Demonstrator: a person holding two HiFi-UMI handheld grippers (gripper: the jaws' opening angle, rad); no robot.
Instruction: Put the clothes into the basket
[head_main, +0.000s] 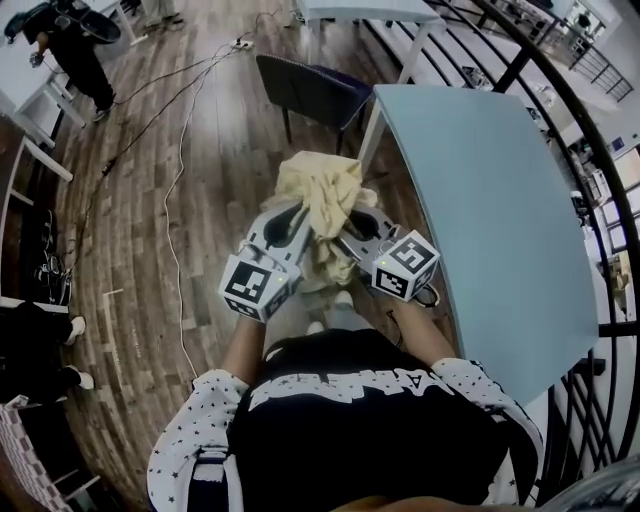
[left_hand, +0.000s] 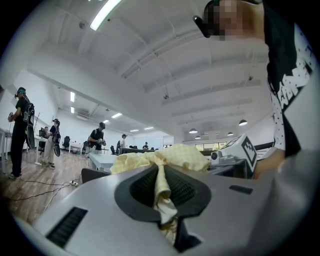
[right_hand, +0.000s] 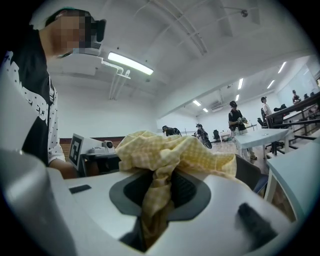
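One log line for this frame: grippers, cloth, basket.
left gripper: shut on yellow checked cloth | right gripper: shut on same cloth | cloth: bunched, held up between both | basket: not in view

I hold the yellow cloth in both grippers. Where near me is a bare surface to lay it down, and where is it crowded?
The pale blue table top, between the dark chair and the black railing, is bare. The wooden floor left of the cloth is open up to the white cable. Straight ahead the chair blocks the way.
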